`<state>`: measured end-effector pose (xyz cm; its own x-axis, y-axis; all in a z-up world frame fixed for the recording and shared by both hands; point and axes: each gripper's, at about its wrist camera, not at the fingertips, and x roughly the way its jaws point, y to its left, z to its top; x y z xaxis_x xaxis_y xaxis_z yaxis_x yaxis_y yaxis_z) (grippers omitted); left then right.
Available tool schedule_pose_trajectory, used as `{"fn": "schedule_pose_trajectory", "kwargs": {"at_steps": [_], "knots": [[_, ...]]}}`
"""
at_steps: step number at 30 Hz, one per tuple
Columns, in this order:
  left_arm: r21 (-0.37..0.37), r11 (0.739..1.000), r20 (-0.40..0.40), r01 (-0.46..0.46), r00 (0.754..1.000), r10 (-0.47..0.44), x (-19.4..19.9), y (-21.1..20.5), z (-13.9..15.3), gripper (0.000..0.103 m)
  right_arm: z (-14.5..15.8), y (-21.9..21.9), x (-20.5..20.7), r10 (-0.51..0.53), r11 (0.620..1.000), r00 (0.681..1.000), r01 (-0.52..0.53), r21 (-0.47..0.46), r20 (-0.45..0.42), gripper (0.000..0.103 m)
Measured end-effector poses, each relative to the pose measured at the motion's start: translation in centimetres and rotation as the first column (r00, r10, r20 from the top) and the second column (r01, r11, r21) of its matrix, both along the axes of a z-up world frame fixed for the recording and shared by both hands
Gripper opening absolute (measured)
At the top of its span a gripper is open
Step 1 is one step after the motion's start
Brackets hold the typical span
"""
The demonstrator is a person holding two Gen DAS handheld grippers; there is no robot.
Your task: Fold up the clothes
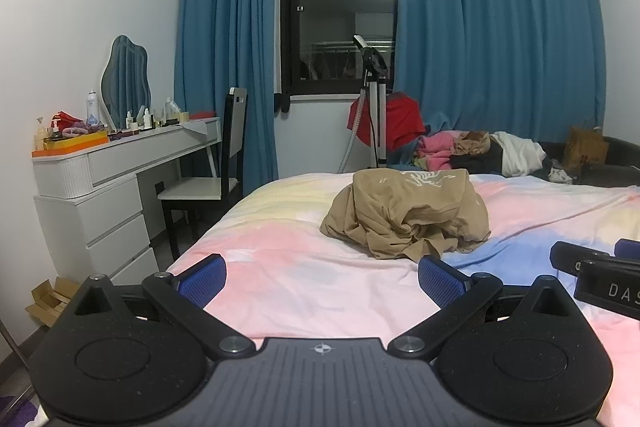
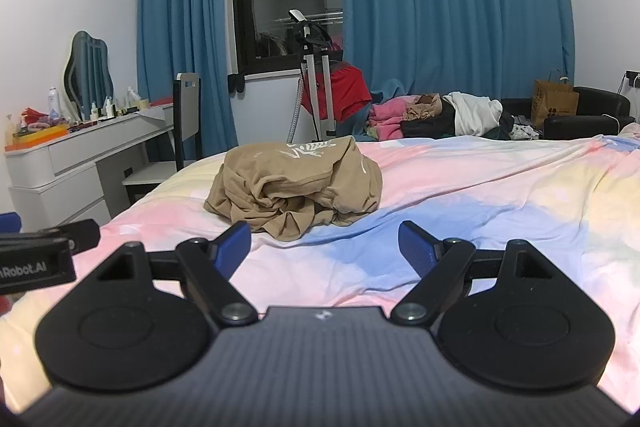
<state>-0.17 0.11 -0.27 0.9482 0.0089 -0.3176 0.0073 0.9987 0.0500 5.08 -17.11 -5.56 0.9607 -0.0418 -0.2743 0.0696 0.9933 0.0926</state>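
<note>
Far left, against the wall: white worktop [image 1: 120,151] w/ drawers, crowded w/ bottles & cosmetics, a wavy-edged mirror [image 1: 126,81] standing on it. Just right of it a chair [image 1: 216,171] w/ dark frame, then blue curtains [image 1: 224,39] either side of a dark window [image 1: 336,7].

Left hand-held gripper [image 1: 322,281] sits low over the near edge of the bed [image 1: 288,267], blue pads wide apart, nothing between them. Bed cover is pastel: pink, yellow, blue patches.

Centre: crumpled tan garment [image 1: 408,215] in a heap on the bed, pale print showing on its top side. It lies ahead of both grippers, touching neither.

Behind it, a metal stand [image 1: 378,119] w/ a red cloth [image 1: 394,125] draped beside it.

Right hand-held gripper [image 2: 324,247] also hovers over the bed, pads spread apart, empty; garment is ahead & slightly left of it.

Far right, beyond the bed: pile of mixed clothes [image 2: 436,117] (pink, black, white), brown paper bag [image 2: 554,105] on a black seat [image 2: 588,115].
</note>
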Motion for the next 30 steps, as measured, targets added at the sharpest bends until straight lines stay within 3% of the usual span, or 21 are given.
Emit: {"fn": "schedule_pose_trajectory", "kwargs": {"at_steps": [11,12,14,16,18,23,30], "knots": [[-0.044,0.999,-0.039,0.026,0.999,-0.028,0.7,0.6,-1.1,0.103,0.6,-0.5,-0.2,-0.009,1.000,1.000,0.009,0.021,0.022,0.081],[-0.051,0.998,-0.048,0.028,0.998,-0.031,0.9,0.6,-1.3,0.103,0.8,-0.6,-0.3,-0.020,1.000,0.999,0.019,0.023,0.033,0.073],[-0.068,0.997,-0.065,0.031,0.997,-0.036,1.3,0.8,-1.8,0.103,1.1,-1.1,-0.4,-0.030,0.999,0.999,0.028,0.042,0.038,0.066],[-0.089,0.995,-0.084,0.035,0.996,-0.043,1.9,1.0,-2.3,0.103,1.3,-1.6,-0.5,-0.035,0.997,0.999,0.032,0.064,0.037,0.045],[-0.096,0.995,-0.109,0.035,0.993,-0.046,3.2,0.9,-3.0,0.103,1.4,-2.1,-0.6,-0.062,0.995,0.997,0.058,0.080,0.040,0.032],[-0.069,0.996,-0.174,0.063,0.982,-0.074,8.7,-0.8,-4.4,0.102,1.6,-3.7,-0.8,-0.131,0.987,0.987,0.122,0.105,0.087,0.025],[0.067,0.989,-0.134,0.128,0.984,-0.118,17.7,-5.7,-5.8,0.098,0.3,-6.5,1.4,-0.178,0.975,0.980,0.164,0.152,0.084,0.025]]}}
